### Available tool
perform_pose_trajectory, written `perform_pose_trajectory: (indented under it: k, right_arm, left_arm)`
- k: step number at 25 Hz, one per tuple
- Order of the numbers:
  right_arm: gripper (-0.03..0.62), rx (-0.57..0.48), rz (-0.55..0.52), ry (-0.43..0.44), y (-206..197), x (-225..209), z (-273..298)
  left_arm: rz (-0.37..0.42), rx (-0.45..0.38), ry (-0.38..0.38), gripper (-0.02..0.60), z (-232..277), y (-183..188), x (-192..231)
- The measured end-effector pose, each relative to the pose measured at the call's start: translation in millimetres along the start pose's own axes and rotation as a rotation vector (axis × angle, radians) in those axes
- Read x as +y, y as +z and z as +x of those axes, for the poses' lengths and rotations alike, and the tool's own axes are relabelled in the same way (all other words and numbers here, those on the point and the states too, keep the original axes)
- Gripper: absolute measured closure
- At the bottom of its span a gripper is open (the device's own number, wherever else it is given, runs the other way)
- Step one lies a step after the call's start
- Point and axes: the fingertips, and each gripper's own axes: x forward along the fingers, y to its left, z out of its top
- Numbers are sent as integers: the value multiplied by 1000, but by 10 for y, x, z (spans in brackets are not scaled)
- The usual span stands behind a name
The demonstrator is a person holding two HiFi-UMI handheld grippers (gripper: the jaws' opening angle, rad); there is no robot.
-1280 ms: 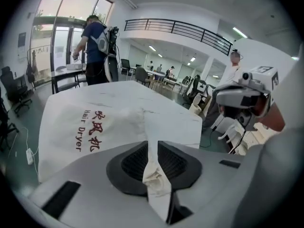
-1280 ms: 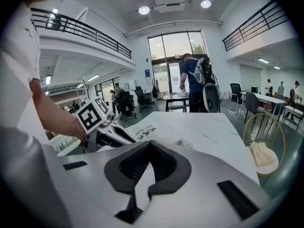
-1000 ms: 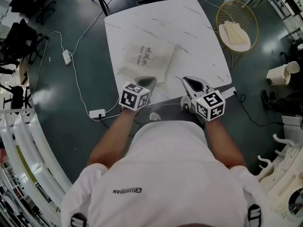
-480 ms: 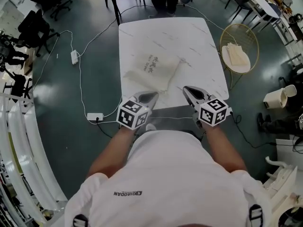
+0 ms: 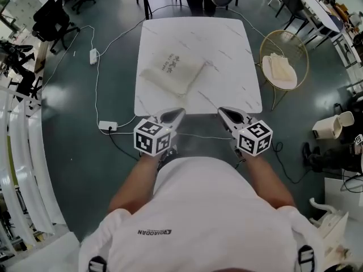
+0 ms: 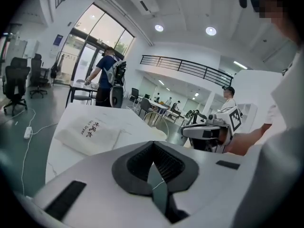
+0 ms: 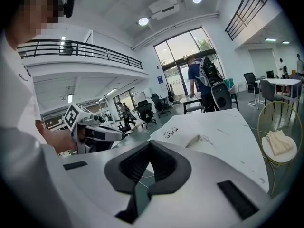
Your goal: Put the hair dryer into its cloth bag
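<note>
Stands back from the white marble table, both tools held out over the floor just short of its near edge. Holds the left gripper with jaws pressed flat together, nothing between them. Same story with the right gripper: jaws closed flush and empty, level with its twin and well apart from it. Out ahead, on the left half of the tabletop, finds the cream cloth bag lying plump, printed side up, well clear of both grippers (contents hidden, so no making out the hair dryer itself). Off to the table's right, spots a round gold wire stand carrying a pale cloth. Down on the floor at left, picks out a white power strip on its cable.
</note>
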Motion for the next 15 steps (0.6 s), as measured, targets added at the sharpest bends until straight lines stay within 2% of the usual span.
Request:
perform_pose_trajectory:
  k: [5,10,15]
  right_arm:
    - [572,23,20,39,-403,54,-537]
    - [572,36,30,85,-636,130,-804]
    - [572,37,29,109,-695,182,-948]
  left_arm:
    - [-30,17,44,554,-76,-408,-542]
    - [-43,34,115,554,-193,-784,-829]
    - [-83,15,129,554,-314,-890,-1018]
